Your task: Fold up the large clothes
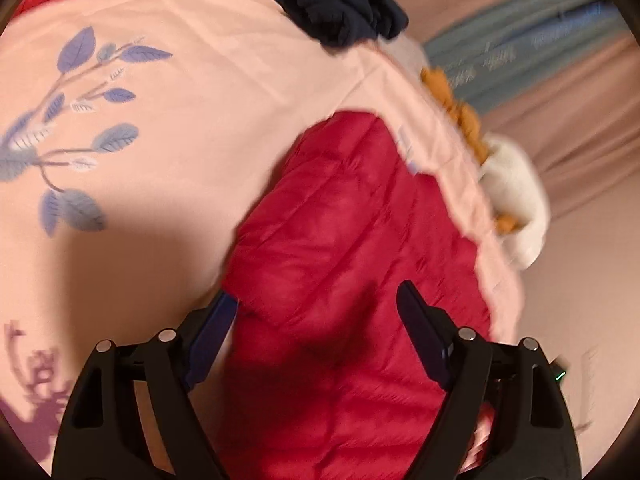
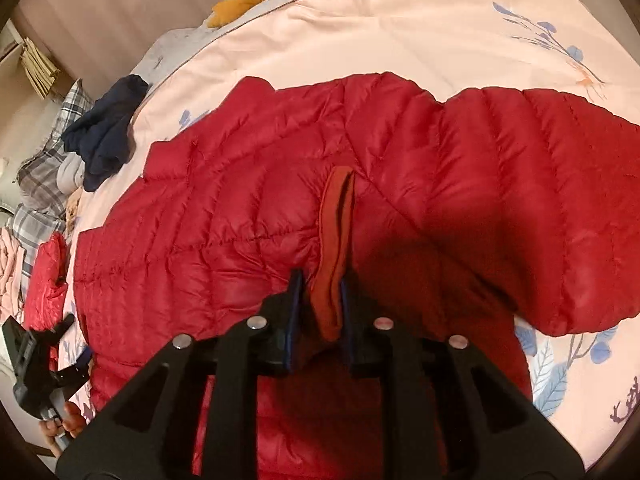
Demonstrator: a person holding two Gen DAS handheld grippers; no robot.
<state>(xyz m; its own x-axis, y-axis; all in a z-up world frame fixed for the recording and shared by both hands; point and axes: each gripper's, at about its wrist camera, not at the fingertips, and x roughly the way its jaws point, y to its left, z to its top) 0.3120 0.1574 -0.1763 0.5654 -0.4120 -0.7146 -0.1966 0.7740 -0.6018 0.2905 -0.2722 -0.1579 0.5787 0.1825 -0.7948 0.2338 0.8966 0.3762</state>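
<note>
Covering most of the bed, pink floral quilt (image 2: 400,28) lies flat. Red puffer jacket (image 2: 400,168) spread on quilt, quilted side up, sleeve reaching toward right edge. Dark navy garment (image 2: 106,132) bunched on quilt near its far-left edge, apart from jacket. White-and-orange plush toy (image 1: 516,200) at quilt's edge. Right gripper (image 2: 320,300) over jacket's middle, jaws clenched on jacket's rust-red ribbed band (image 2: 336,232), band standing up between pads. Left gripper (image 1: 316,312) above jacket's other end, jaws spread wide, nothing between them.
</note>
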